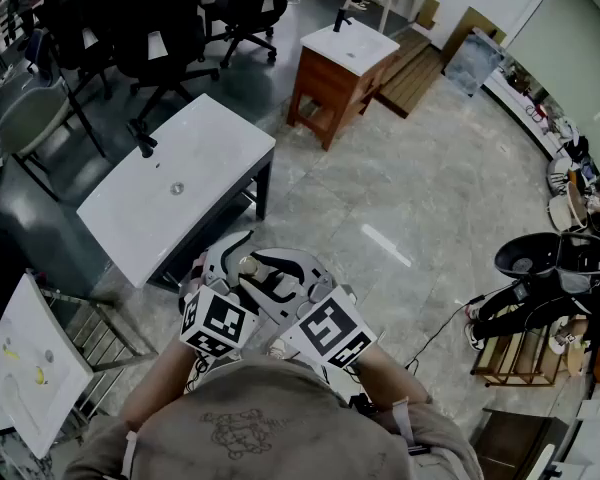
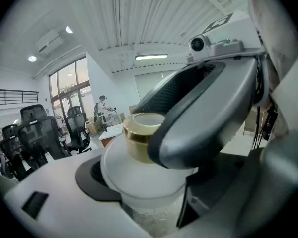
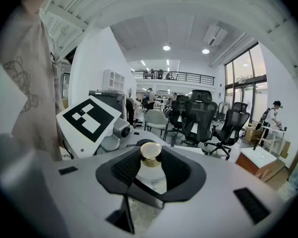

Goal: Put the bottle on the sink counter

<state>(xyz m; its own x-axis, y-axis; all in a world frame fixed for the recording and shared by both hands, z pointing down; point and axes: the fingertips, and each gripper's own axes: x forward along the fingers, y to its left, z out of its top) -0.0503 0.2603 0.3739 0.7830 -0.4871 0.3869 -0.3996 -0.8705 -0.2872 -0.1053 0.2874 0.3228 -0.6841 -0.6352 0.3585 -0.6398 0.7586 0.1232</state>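
Note:
A frosted white bottle (image 2: 139, 175) with a gold cap (image 3: 150, 151) is held up close in front of my chest, over the floor. My right gripper (image 3: 150, 166) is shut on the bottle's neck, its dark pads wrapped round it just under the cap. My left gripper (image 2: 151, 200) stands at its widest around the bottle's broad body. The body rests against one black pad (image 2: 92, 180), and I see no squeeze from the other side. In the head view the cap (image 1: 248, 265) shows between the two grippers. The white sink counter (image 1: 195, 158) lies ahead to the left.
A black tap (image 1: 143, 140) stands at the counter's far edge. A second wooden vanity with a white top (image 1: 345, 56) is farther off. Office chairs (image 1: 150, 28) stand behind the counter. A metal rack (image 1: 95, 343) is at my left, and a black stand (image 1: 540, 263) is at the right.

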